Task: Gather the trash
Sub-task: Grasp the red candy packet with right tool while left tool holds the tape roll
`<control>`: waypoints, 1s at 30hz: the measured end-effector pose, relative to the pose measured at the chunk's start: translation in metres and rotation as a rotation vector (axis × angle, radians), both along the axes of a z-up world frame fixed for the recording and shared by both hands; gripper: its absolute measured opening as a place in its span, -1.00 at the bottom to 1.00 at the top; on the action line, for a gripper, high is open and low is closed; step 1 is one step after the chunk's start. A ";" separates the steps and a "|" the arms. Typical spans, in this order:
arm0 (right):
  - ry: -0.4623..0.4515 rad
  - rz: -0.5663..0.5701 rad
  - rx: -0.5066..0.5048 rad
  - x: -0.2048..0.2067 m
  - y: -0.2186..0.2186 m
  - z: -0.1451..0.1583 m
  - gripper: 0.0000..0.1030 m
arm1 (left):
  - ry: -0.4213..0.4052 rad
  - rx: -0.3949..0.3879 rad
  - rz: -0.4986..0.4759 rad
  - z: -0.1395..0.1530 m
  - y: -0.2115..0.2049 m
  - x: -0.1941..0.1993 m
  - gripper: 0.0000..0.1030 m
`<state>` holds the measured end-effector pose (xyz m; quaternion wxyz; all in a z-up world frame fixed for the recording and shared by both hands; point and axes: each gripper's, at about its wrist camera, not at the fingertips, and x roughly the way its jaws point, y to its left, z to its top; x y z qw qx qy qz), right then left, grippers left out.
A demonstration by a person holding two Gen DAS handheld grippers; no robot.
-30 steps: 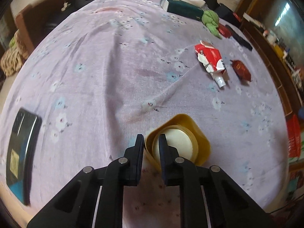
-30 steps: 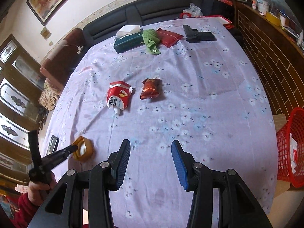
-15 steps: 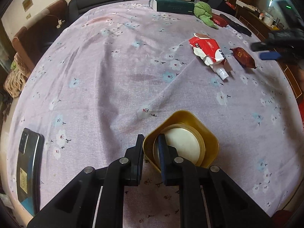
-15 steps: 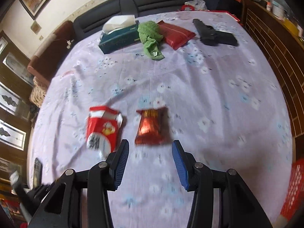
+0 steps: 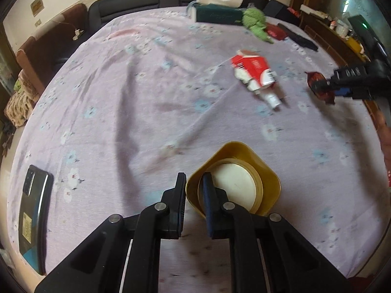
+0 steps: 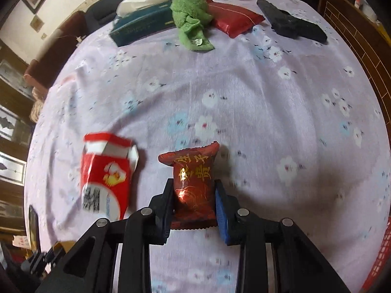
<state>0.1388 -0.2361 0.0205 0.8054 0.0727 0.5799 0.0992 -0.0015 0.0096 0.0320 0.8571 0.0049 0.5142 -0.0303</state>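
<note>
Here we are only partway through: most of the litter lies on the desk (image 6: 281,112) with its flowered lilac cloth. Of what looks like trash, the crumpled red-and-white carton (image 6: 107,173) lies untouched near the middle, just beside the wrapper we are working on. Our left gripper (image 5: 194,190) is clenched on the near wall of the yellow cup (image 5: 234,178), one finger inside and one outside, so that piece is in hand but not yet dropped anywhere. Our right gripper (image 6: 194,195) is closing around the dark red snack wrapper (image 6: 193,183), which lies flat on the cloth between the jaws, both pads already against its sides. A red basket (image 6: 381,251) shows at the desk's edge and we judge it the likely bin. Left, then: lift the wrapper, carry both pieces over, and fetch the carton.
</note>
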 end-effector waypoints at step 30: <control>-0.115 -0.137 -0.034 -0.206 -0.124 0.049 -0.37 | -0.082 -0.004 -0.326 0.052 -0.178 -0.040 -0.75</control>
